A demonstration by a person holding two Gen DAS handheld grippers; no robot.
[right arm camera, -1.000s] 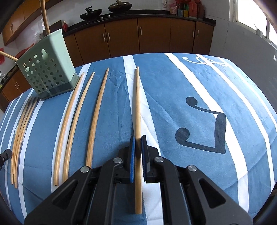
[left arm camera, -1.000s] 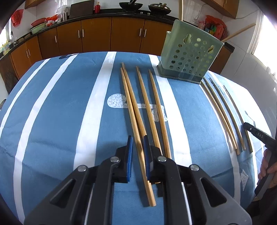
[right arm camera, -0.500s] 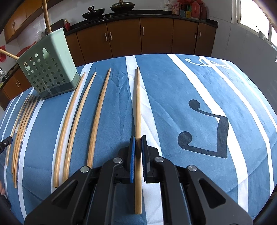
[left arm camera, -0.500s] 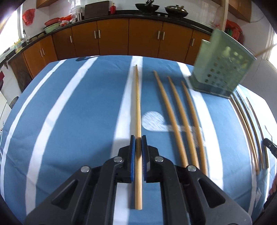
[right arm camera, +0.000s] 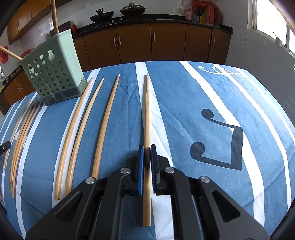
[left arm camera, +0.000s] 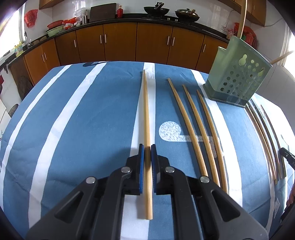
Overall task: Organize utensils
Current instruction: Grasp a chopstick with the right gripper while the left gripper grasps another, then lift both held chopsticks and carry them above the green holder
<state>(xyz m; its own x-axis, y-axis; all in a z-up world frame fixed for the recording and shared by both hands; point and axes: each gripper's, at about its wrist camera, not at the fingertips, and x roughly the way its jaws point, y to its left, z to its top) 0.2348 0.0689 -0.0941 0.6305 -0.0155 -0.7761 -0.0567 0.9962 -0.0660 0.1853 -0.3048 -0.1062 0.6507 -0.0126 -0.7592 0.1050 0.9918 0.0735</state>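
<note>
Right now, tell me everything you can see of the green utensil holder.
The green utensil holder is a pale green, plastic-looking, box-shaped caddy that widens upward. One face is perforated with round holes and two keyhole-shaped hanging slots; the adjoining side is plain. It stands upright on a darker base on the blue striped tablecloth, untouched by either gripper. Two light wooden sticks poke out of its top. Loose chopsticks lie on the cloth on both sides of it.

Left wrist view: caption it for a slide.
Left gripper shut on a long wooden chopstick, three more beside it on the blue striped tablecloth, near a perforated green plastic utensil holder.
</note>
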